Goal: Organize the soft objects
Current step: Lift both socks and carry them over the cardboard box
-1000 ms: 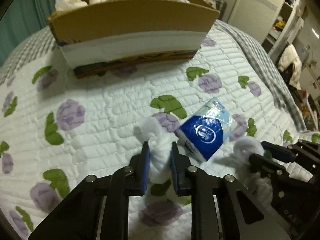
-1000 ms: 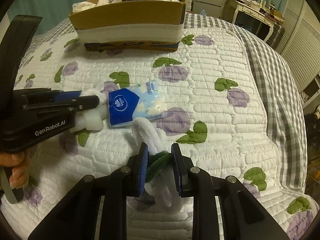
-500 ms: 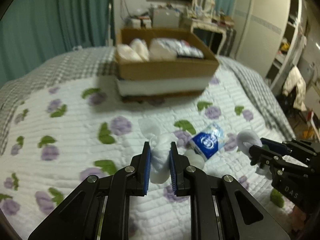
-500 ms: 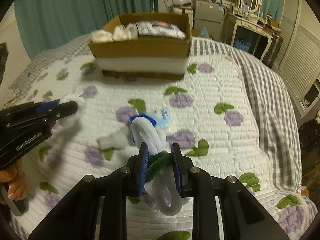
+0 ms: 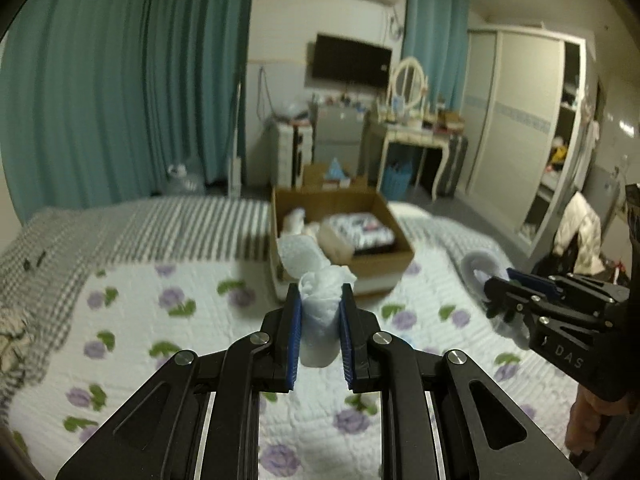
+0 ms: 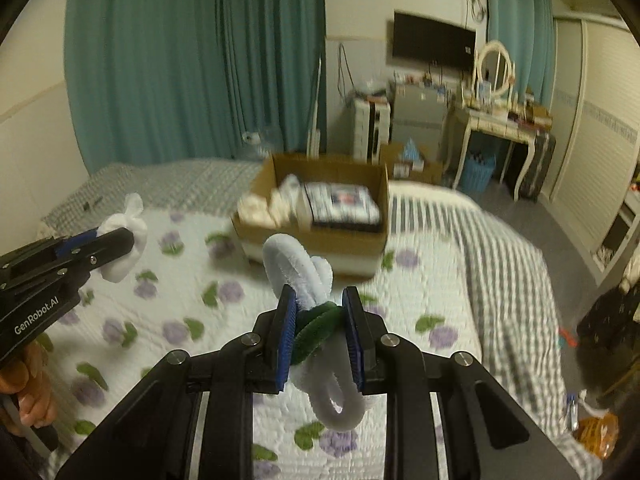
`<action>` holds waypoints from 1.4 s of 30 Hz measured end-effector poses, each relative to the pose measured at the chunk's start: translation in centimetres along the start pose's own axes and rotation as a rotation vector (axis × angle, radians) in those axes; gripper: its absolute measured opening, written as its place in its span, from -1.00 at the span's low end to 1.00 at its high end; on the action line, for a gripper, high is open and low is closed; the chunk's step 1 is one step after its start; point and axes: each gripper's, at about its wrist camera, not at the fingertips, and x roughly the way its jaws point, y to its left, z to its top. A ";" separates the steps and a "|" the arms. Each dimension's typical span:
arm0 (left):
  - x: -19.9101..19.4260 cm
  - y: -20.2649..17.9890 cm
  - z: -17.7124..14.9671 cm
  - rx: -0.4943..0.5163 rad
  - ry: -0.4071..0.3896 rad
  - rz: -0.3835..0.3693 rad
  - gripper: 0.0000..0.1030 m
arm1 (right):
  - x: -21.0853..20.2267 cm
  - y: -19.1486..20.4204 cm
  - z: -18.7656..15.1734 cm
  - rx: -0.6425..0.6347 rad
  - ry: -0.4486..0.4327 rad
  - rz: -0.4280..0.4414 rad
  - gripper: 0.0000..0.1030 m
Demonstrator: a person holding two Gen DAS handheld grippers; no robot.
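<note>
My left gripper [image 5: 320, 300] is shut on a white twisted cloth bundle [image 5: 320, 320], held in the air above the flowered quilt [image 5: 180, 320]. My right gripper [image 6: 319, 300] is shut on a white and green fuzzy pipe-cleaner loop [image 6: 296, 268], also lifted off the bed. Each gripper shows in the other's view: the right one [image 5: 492, 296] at the right edge, the left one [image 6: 124, 236] at the left with the cloth bundle [image 6: 120, 256]. A cardboard box [image 5: 384, 264] with soft packs inside stands further back on the bed, also in the right wrist view [image 6: 312, 240].
Teal curtains [image 5: 120, 80] hang behind the bed. A dressing table with a mirror [image 5: 408, 128], a wardrobe [image 5: 528, 128] and a wall screen [image 5: 352, 64] stand beyond the bed's far end. A grey checked blanket [image 6: 504, 264] covers the bed's right side.
Both grippers rose from the quilt with their objects and tilted up, so the room now shows. The blue tissue pack has dropped out of view below.
</note>
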 end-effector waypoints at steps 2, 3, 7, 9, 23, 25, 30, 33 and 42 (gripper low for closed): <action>-1.0 -0.1 1.3 0.008 -0.037 -0.003 -0.68 | -1.4 0.3 1.5 -0.003 -0.044 0.013 -0.56; -1.4 -0.2 1.8 0.011 -0.051 -0.006 -0.68 | -2.1 0.4 2.3 -0.007 -0.064 0.015 -0.56; -2.3 -0.2 4.3 0.020 -0.112 -0.003 -0.68 | -4.1 0.8 5.0 -0.024 -0.135 0.013 -0.56; -2.5 -0.1 5.4 0.019 -0.136 -0.004 -0.68 | -5.0 0.8 6.2 -0.029 -0.167 0.012 -0.56; 4.3 0.3 10.9 0.034 -0.159 -0.002 -0.68 | -1.3 -0.4 12.9 -0.049 -0.236 -0.004 -0.56; 6.0 0.2 11.1 0.031 -0.144 -0.003 -0.68 | 0.2 -0.8 13.5 -0.049 -0.227 -0.007 -0.56; 11.1 0.6 11.6 0.029 -0.086 -0.001 -0.68 | 4.4 -1.8 14.7 -0.048 -0.203 -0.013 -0.56; 14.2 0.7 11.3 0.030 -0.045 0.001 -0.68 | 7.8 -2.7 15.2 -0.045 -0.166 -0.012 -0.56; 23.1 0.6 9.0 0.024 0.113 0.016 -0.68 | 18.5 -4.6 13.9 -0.042 -0.037 -0.001 -0.56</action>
